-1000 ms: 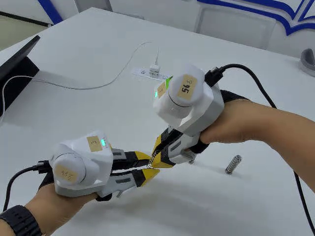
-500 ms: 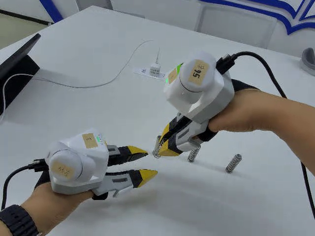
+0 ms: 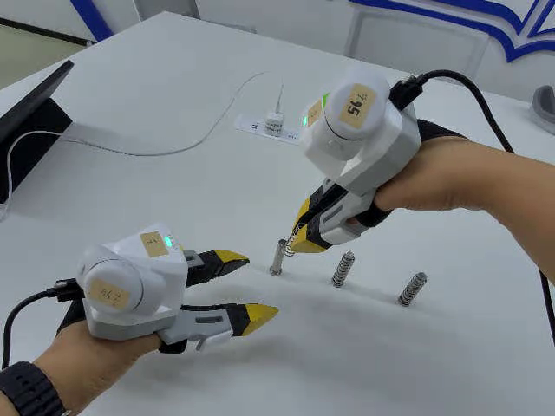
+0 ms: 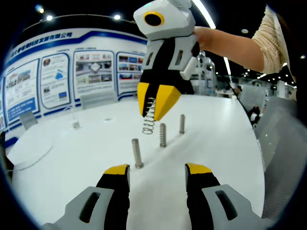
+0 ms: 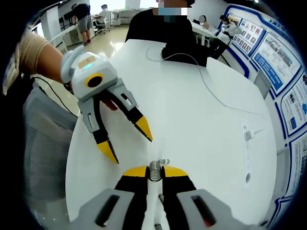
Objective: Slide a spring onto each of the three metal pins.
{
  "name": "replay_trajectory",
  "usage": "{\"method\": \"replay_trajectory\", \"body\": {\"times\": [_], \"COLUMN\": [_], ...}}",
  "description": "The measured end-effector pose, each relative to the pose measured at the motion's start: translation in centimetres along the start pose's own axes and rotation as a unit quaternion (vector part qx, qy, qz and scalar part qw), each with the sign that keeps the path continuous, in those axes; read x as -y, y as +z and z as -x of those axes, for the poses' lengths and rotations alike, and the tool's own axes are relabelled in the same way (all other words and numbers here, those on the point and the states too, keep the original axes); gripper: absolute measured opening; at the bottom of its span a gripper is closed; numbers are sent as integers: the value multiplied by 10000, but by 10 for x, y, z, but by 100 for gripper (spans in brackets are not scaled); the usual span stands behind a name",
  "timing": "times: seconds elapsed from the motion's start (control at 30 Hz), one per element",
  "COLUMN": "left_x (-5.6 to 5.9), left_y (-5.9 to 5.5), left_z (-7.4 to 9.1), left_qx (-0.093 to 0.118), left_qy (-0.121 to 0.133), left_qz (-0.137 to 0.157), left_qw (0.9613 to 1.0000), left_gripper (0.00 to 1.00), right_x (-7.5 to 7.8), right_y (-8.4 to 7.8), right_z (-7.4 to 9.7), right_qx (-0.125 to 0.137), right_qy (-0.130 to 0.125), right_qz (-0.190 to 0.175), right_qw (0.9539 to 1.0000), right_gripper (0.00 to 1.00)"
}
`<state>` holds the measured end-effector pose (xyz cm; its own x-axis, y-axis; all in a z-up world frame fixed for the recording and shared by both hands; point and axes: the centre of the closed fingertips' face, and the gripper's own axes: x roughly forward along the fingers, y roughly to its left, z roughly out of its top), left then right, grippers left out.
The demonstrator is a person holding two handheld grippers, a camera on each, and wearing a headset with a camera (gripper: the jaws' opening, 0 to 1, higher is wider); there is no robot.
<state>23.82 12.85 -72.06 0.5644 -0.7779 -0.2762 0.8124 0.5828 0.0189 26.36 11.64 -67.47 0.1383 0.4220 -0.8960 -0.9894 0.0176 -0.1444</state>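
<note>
Smooth matt white table (image 3: 156, 113); bare grey metal pin (image 3: 277, 257); spring (image 4: 148, 122) of coiled metal wire (faintly shiny); left claw (image 3: 253, 283) and right claw (image 3: 303, 246) in glossy white plastic, tips yellow and black.

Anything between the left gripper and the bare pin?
Nothing, just bare tabletop between the left gripper and the bare pin, seen in the left gripper view.

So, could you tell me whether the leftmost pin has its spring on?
Not yet: the pin stands bare, and the spring hangs clear of it, pinched in the right gripper.
</note>
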Motion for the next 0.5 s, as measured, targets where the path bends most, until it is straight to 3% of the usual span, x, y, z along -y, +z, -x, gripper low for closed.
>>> {"method": "replay_trajectory", "body": {"times": [0.5], "left_x": [-4], "left_y": [-4], "left_z": [0], "left_qx": [-44], "left_qy": [52], "left_qz": [136], "left_qw": [9999], "left_gripper": [55], "right_x": [15], "right_y": [-3], "right_z": [-16], "right_qx": [-218], "right_qy": [41], "right_qz": [-100], "right_qw": [9997], "right_gripper": [12]}}
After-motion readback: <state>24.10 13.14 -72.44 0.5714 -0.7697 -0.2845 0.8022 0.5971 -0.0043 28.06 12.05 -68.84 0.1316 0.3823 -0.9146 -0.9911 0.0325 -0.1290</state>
